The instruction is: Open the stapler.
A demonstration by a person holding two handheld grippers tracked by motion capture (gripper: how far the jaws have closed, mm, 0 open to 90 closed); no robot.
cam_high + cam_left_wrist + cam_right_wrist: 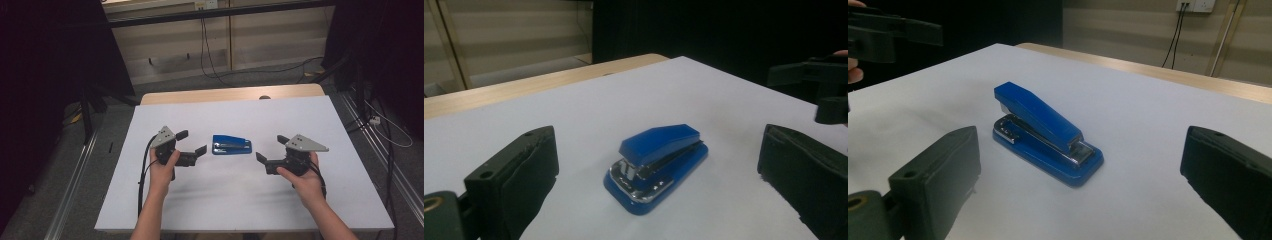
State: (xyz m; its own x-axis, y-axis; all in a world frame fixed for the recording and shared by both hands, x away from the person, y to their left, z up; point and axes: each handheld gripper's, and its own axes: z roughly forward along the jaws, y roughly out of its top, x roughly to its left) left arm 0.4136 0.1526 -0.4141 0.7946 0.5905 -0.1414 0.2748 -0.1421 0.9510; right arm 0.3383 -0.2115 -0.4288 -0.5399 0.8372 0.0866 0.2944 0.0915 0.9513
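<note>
A blue stapler (pixel 231 145) with a metal middle lies flat at the centre of the white table top (pixel 240 200). My left gripper (pixel 191 142) hovers just left of it, jaws wide open and pointing at it, nothing held. My right gripper (pixel 271 148) is a little farther off on the right side, also open and empty, facing the stapler. In the left gripper view the stapler (pixel 656 166) lies ahead between the black jaws, with the other gripper (pixel 819 85) at the far right. The right gripper view has the stapler (pixel 1045 132) ahead and the other gripper (pixel 888 32) at top left.
The white sheet covers a wooden table whose bare strip (pixel 230 94) runs along the far edge. Beyond it are a grey floor, cables (pixel 210 60) and a pale wall. Dark curtains and metal rails (pixel 75 175) flank the table on both sides.
</note>
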